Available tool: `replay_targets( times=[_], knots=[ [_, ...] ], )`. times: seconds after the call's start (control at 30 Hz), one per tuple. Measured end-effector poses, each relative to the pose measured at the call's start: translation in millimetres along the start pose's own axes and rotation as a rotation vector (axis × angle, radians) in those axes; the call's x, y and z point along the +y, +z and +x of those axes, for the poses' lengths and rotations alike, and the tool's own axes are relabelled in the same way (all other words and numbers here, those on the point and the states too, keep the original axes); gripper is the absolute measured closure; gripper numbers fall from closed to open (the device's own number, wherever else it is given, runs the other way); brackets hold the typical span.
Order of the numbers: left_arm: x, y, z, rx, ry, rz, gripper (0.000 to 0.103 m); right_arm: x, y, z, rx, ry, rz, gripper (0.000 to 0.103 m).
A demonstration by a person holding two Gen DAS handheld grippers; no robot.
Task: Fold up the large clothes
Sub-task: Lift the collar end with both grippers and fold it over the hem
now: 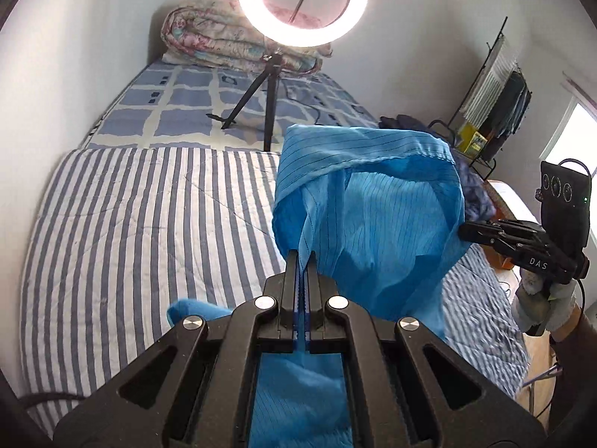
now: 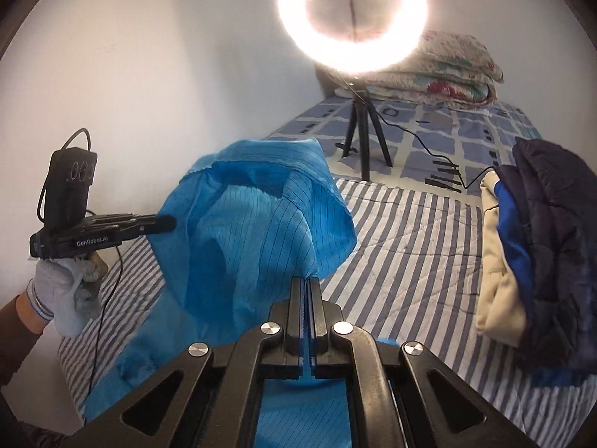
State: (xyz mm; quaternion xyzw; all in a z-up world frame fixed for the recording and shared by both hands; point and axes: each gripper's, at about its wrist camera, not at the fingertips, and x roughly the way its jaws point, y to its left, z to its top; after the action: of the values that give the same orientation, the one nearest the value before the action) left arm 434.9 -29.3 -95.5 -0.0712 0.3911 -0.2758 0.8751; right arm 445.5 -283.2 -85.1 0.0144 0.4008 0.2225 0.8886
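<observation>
Both grippers clamp the blue garment (image 1: 365, 224), held up above the striped bedcover (image 1: 141, 224). Left gripper (image 1: 303, 257) fingers together on a fabric edge; right gripper (image 2: 306, 285) the same. Cloth balloons between them, so its full shape and lower hem are hidden behind the gripper bodies. Ring light (image 1: 302, 0) glare washes out its centre. Clothes pile (image 2: 541, 254) is cut off at right.
</observation>
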Motion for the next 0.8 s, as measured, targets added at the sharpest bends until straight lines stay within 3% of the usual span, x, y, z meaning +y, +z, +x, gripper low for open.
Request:
replay_targets(
  times=[0.43,0.8],
  knots=[
    [-58,-108,-114,-0.006,-0.016,0.003,0.103,89,-100,-93,0.036,0.005,-0.068,0.103],
    [-54,-235,-122,0.128,0.007,-0.031,0.103,137,-226,-89,0.171,0.065,-0.028,0.103]
  ],
)
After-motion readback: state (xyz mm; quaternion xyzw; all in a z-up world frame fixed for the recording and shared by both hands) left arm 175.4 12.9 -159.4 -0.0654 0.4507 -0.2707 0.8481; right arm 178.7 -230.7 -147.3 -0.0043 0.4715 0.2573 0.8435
